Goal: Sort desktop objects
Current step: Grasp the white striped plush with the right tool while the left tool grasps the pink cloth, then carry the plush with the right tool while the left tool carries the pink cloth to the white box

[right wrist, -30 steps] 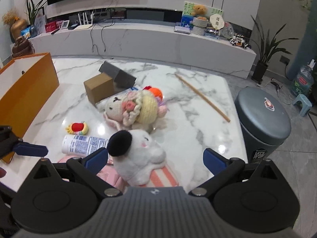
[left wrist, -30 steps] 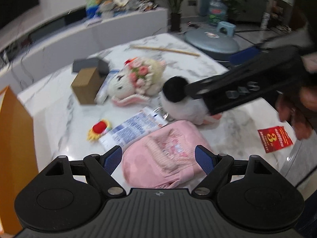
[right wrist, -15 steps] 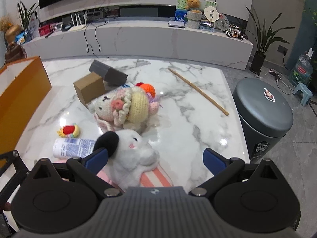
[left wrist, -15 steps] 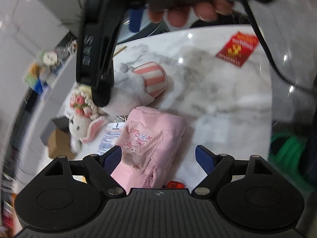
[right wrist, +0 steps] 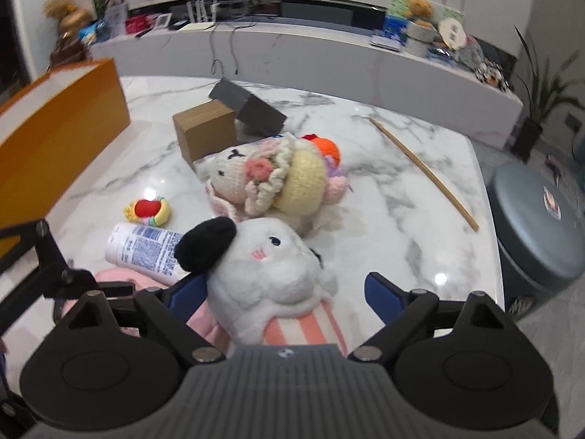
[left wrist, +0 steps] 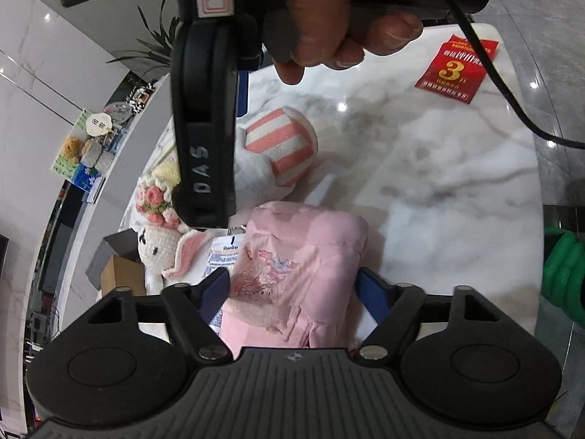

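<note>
Over the marble table (left wrist: 457, 183), both grippers have dropped closer, jaws just closing; left gripper (left wrist: 294, 294) pinches the pink garment (left wrist: 303, 256). Right gripper (right wrist: 285, 292) straddles the white plush (right wrist: 270, 263), jaws apart; orange box (right wrist: 62, 124), contents unseen.

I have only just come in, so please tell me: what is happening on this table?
A person is sorting toys with two handheld grippers. The left gripper has been closing around the pink garment; the right gripper has been closing around the white plush, still with a gap on one side. Nothing is lifted yet.
</note>
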`<state>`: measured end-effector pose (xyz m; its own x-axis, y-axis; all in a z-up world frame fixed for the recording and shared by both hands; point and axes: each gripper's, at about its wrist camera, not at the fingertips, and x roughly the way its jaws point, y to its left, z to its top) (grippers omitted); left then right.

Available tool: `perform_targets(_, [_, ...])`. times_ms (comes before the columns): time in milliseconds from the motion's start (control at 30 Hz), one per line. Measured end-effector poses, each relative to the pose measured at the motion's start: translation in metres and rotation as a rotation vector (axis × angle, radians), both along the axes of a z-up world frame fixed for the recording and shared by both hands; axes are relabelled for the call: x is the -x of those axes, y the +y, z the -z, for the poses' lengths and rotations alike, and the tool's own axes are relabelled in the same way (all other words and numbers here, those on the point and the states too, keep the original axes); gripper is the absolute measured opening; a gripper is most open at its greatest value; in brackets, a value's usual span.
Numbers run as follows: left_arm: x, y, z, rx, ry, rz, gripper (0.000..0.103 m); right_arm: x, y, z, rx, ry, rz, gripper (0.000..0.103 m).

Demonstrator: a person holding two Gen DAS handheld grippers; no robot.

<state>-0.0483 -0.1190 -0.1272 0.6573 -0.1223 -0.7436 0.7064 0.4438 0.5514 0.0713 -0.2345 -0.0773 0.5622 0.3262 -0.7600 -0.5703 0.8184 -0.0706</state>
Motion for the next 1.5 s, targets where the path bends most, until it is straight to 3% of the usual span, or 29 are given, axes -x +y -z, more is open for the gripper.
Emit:
perform_targets(100, [-0.005, 0.004, 0.001, 0.017, 0.016, -0.005, 0.057, -0.001, 0.007, 0.007, 0.038, -0.008, -0.028, 0.081])
perform_targets(233, [-0.011, 0.007, 0.0, 0.034, 0.013, -0.009, 0.054, -0.004, 0.01, 0.011, 0.045, -0.001, -0.047, 0.081])
perform_targets(500, [-0.021, 0.018, -0.017, 0.12, 0.043, -0.041, 0.036, -0.013, 0.003, 0.015, 0.007, 0.068, -0.027, 0.073])
perform_targets(633, [-0.024, 0.024, -0.03, 0.168, 0.042, -0.074, 0.033, -0.019, -0.008, 0.01, -0.051, 0.113, 0.007, 0.071])
perform_targets(833, [-0.027, 0.035, -0.046, 0.221, 0.022, -0.127, 0.033, -0.016, -0.015, 0.002, -0.063, 0.107, 0.028, 0.071])
perform_targets(1500, [-0.016, 0.072, -0.13, 0.402, -0.039, -0.278, 0.033, 0.014, -0.015, -0.056, -0.091, 0.001, 0.043, 0.071])
